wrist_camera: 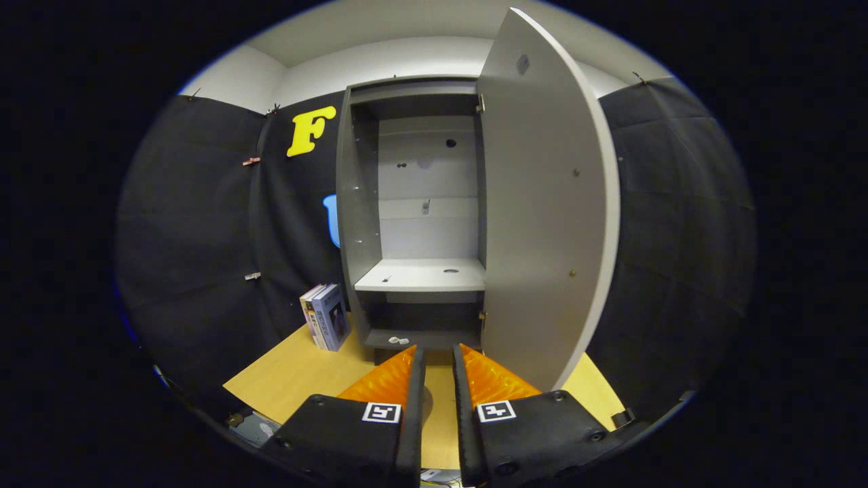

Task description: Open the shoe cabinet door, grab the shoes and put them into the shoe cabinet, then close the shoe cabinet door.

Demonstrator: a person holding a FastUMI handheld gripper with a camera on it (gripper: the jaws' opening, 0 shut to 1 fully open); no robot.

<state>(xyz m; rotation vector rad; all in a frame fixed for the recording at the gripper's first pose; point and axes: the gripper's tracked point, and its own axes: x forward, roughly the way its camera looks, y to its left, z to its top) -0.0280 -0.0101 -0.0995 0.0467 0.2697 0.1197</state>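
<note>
While the gripper (439,359) hangs low over the wooden bench (298,376), its jaws sit narrow with only a slim gap, holding nothing. Just beyond the tips stands the grey shoe cabinet (413,224), door (542,203) swung wide open to the right, middle shelf (424,274) bare, small white bits on its bottom board. Left of it, two boxes (326,316) lean by the black cloth wall (203,237).

The shoe cabinet (413,224) stands on the wooden table (298,376), its door (542,203) swung open to the right. The gripper (438,354) points at the cabinet base, fingers nearly together, holding nothing. Boxes (327,317) stand left of the cabinet.
</note>
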